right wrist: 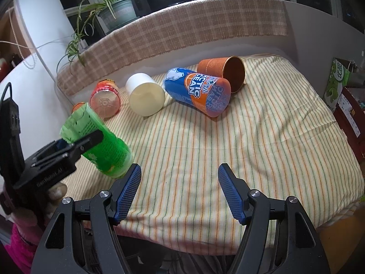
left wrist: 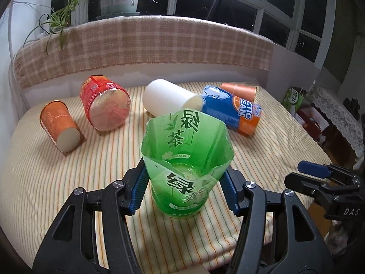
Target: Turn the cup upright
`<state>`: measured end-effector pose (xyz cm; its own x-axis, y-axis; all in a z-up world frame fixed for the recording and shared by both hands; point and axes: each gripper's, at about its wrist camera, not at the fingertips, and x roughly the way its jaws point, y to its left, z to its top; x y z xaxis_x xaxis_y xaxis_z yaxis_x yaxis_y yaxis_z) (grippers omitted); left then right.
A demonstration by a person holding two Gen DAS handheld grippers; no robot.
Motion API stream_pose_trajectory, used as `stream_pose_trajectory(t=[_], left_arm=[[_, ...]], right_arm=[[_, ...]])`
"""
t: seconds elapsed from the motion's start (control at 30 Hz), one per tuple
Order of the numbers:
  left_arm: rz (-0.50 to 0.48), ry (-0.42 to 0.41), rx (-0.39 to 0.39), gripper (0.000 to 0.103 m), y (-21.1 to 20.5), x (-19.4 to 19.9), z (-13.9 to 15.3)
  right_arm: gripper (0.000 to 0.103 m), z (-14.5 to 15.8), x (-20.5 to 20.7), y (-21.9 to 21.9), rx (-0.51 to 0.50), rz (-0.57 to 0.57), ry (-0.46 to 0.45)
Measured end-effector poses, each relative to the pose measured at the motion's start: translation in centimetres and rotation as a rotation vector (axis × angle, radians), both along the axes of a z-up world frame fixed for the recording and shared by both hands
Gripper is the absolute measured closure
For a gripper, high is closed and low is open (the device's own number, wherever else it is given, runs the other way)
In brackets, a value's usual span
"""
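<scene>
A green cut-off plastic bottle cup point(left wrist: 186, 159) with Chinese lettering stands mouth-up and a little tilted on the striped cloth point(left wrist: 68, 182). My left gripper point(left wrist: 186, 189) is shut on its lower body, blue pads on both sides. In the right wrist view the green cup point(right wrist: 102, 146) leans at the left with the left gripper point(right wrist: 75, 146) clamped on it. My right gripper point(right wrist: 179, 194) is open and empty above the cloth's front part.
Several cups lie on their sides at the back: an orange paper cup point(left wrist: 60, 126), a red clear cup point(left wrist: 106, 105), a white cup point(left wrist: 168, 98), a blue-orange cup point(left wrist: 232, 109), another orange cup point(right wrist: 222, 72). A checked blanket point(left wrist: 146, 45) covers the backrest. Boxes stand right.
</scene>
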<state>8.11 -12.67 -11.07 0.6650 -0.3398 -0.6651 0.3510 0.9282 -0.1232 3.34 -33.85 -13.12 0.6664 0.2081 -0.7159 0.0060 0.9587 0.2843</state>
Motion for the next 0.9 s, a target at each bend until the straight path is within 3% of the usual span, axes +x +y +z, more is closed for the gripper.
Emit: stream_pose_trajectory(t=[0.33,0.43,0.57,0.9], left_arm=[[-0.013,-0.002,-0.018,0.043,0.3,-0.8,0.5],[-0.017,-0.011,-0.016,0.031,0.4,-1.1,0.8],[-0.024,-0.017,-0.022,0.022,0.7,-1.6,1.1],[0.017,-0.069,-0.026,0.022,3.2,-3.6,2.7]], right_arm=[[0.034,0.4,-0.4,0.1,-0.006,-0.001,-0.015],[0.034,0.5,-0.5,0.3,-0.009,0.001,-0.020],[0.034,0.8,-0.7,0.5,-0.019,0.003,-0.033],[0.033,2.2,-1.3,1.7,-0.086,0.002,-0.108]])
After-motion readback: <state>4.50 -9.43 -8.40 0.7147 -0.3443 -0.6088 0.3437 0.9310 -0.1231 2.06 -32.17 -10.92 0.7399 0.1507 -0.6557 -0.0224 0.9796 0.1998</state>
